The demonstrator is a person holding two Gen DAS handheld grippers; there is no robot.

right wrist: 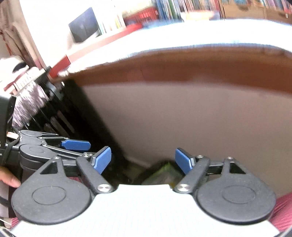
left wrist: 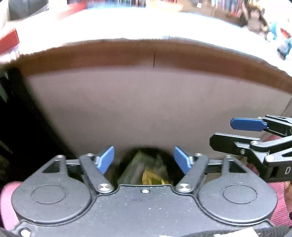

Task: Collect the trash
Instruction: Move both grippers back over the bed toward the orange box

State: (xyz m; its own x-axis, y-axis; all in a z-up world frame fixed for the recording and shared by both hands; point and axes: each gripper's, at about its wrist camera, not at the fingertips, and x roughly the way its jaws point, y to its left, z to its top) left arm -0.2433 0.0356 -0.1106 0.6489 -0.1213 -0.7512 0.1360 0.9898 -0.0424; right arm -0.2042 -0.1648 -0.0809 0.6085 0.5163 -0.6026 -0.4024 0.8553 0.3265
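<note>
Your left gripper (left wrist: 144,159) has its jaws spread wide, blue pads (left wrist: 105,160) angled outward, nothing pinched between them. Your right gripper (right wrist: 143,160) is the same: jaws spread, blue pads (right wrist: 102,160) clear, nothing held.

Both tools point down into the same spot and sit side by side. From the left wrist view your right gripper comes in at the right edge, one blue pad above a black finger. From the right wrist view your left gripper shows at the left edge, low, with part of your hand (right wrist: 10,179) under it.

The trash (left wrist: 146,172) is directly below the gap of the left jaws: a blurred greenish and yellow wrapper-like bundle, apart from the pads, lying low in a dark opening. The right wrist view shows the same trash (right wrist: 162,175) under its own gap, also untouched. Too blurred to tell exactly what the pieces are or what holds them.

Beyond the trash stands a big cardboard panel (left wrist: 146,102), brown band along its top edge, paler below. To its left is a dark slatted object (right wrist: 60,116). Past the panel top there's a bright white surface (left wrist: 127,25), a red edge (right wrist: 60,63), and blurred bookshelves (right wrist: 191,7) at the back
</note>
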